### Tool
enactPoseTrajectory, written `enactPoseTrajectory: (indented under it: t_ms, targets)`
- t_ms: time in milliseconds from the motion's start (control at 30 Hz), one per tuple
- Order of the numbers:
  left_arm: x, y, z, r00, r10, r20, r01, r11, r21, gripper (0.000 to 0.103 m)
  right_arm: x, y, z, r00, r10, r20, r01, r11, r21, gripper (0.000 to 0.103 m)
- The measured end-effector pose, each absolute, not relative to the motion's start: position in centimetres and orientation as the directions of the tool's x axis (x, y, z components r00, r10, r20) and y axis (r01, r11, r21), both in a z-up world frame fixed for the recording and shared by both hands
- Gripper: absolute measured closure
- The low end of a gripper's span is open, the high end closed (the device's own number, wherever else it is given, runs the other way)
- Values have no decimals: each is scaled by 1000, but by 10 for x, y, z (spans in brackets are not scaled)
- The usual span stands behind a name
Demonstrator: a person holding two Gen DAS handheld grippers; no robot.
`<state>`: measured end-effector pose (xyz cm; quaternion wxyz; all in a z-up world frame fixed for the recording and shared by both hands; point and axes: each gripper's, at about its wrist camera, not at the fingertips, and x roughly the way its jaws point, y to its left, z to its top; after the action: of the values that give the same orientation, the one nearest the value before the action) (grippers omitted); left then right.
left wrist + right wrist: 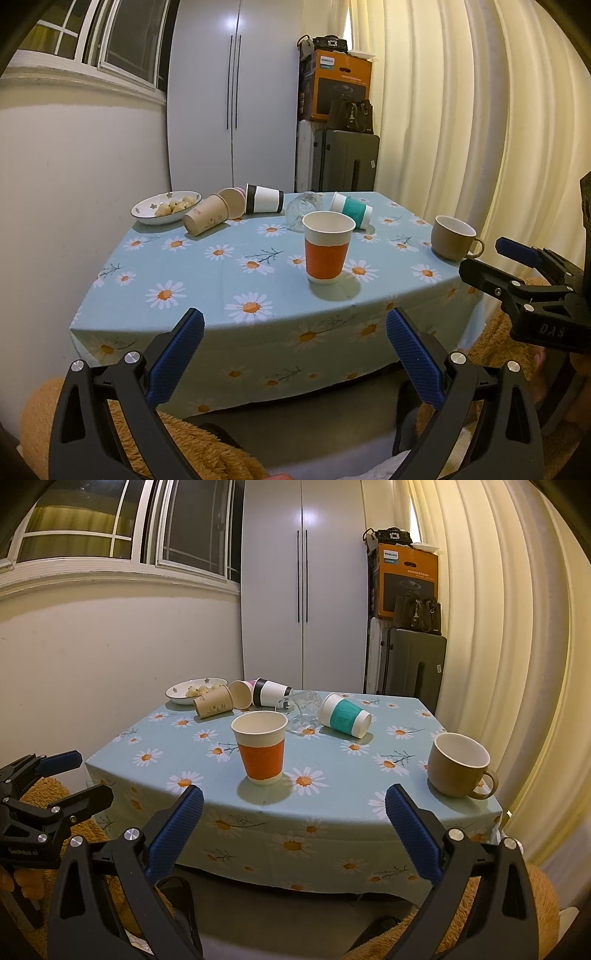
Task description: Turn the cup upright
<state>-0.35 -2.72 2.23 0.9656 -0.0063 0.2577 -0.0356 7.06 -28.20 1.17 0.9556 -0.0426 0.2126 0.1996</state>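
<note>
An orange-sleeved paper cup (327, 248) (261, 751) stands upright near the table's front edge. A brown mug (452, 237) (460, 765) stands upright at the right. Lying on their sides at the back are a teal-sleeved cup (352, 211) (344, 715), a clear glass (303, 211) (305, 709), a black-and-white cup (264, 199) (272, 693), a brown paper cup (205, 220) (214, 704) and a tan cup (232, 202) (242, 694). My left gripper (294, 323) and right gripper (294, 799) are open and empty, held off the table's front edge.
The table has a blue daisy cloth (207, 273) (347, 771). A white bowl of snacks (166, 206) (195, 690) sits at the back left. Behind stand a white wardrobe (232, 92), a suitcase (345, 158) with boxes, and curtains (461, 129). A brown plush (184, 443) lies below.
</note>
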Motion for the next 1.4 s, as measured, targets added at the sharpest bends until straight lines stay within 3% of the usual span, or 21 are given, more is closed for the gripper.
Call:
enactPoseTrajectory:
  t_ms: [1400]
  targets:
    - [-1,-29,20,860,-84,-503,74,996,-40,7,76,-282,7,830,340,-441,-381,924,-4,5]
